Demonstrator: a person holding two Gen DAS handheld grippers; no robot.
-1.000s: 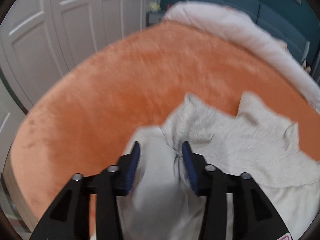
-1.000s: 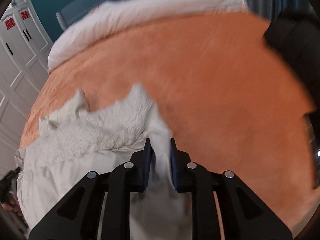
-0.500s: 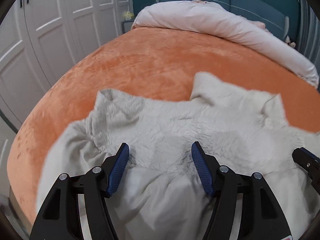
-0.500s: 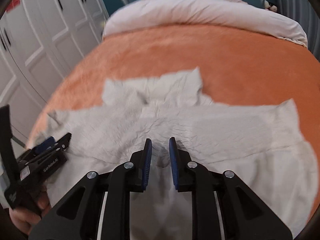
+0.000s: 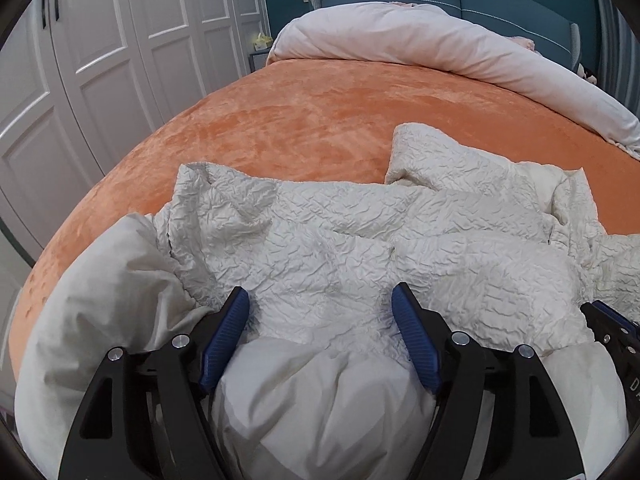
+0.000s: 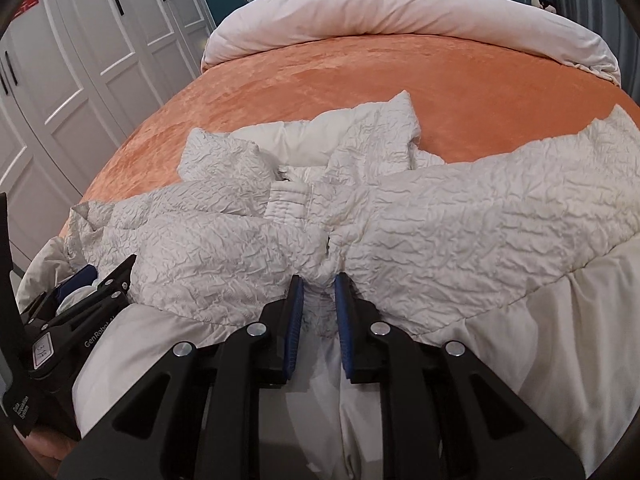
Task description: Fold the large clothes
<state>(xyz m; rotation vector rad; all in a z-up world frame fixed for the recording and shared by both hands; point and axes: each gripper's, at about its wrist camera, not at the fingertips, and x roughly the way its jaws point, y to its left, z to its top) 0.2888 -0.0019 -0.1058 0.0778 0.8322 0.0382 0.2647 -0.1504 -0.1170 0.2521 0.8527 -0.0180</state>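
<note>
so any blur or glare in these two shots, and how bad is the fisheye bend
Left wrist view: sharp, soft even light, no glare; the orange bedspread bulges into a dome and the wardrobe doors curve. Right wrist view: also sharp, the same bulge; dark vignette in the corners, faint shadow under the right tool.

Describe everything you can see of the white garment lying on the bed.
The white garment is a big off-white piece with a crinkled upper part and a smooth, puffy lower part. It lies spread and rumpled across the orange bedspread, with a gathered band near its middle. The right gripper pinches a fold of it; the left gripper sits with jaws wide apart over it.
</note>
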